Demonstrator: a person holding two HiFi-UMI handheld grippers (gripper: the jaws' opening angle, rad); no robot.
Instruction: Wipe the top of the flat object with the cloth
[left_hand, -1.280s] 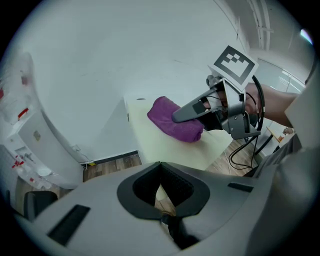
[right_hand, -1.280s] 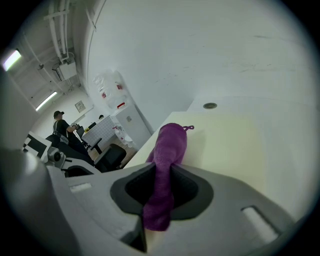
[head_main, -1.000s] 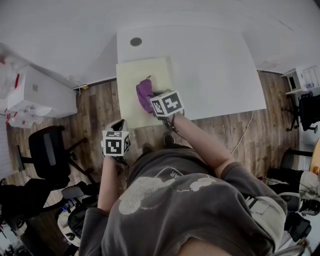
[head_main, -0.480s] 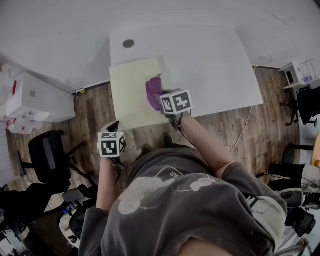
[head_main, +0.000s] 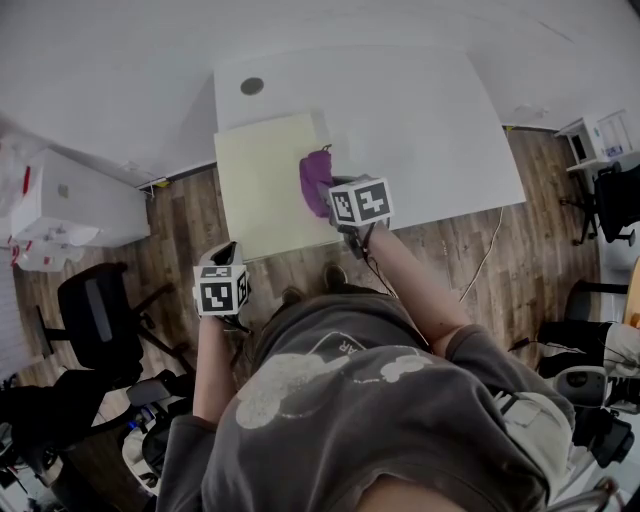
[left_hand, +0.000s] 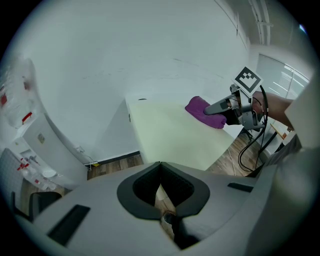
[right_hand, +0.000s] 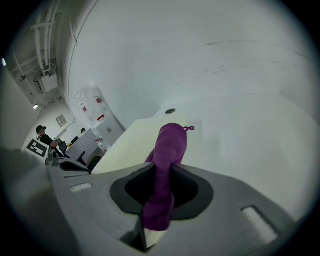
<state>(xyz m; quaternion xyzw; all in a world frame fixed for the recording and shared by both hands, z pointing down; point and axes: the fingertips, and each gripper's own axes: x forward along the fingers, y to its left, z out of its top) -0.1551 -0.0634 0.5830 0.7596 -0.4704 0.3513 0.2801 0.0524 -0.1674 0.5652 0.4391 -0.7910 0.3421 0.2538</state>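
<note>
A flat pale yellow board (head_main: 262, 185) lies on the left part of the white table (head_main: 420, 130), its near edge at the table's front. My right gripper (head_main: 337, 205) is shut on a purple cloth (head_main: 317, 180), which rests on the board's right side. The right gripper view shows the cloth (right_hand: 167, 150) running out from between the jaws over the board (right_hand: 131, 142). My left gripper (head_main: 228, 256) hangs off the table to the left over the wooden floor, shut with nothing in it. From it I see the board (left_hand: 175, 135), the cloth (left_hand: 205, 111) and the right gripper (left_hand: 220, 107).
A round dark hole (head_main: 252, 87) sits in the table's far left corner. A white cabinet (head_main: 60, 200) stands left of the table. Black office chairs (head_main: 95, 310) crowd the floor at lower left. A cable (head_main: 485, 262) hangs from the table's front edge.
The right gripper has dragged the purple cloth to the right across the board, from its middle toward its right edge. The left gripper has stayed almost still.
</note>
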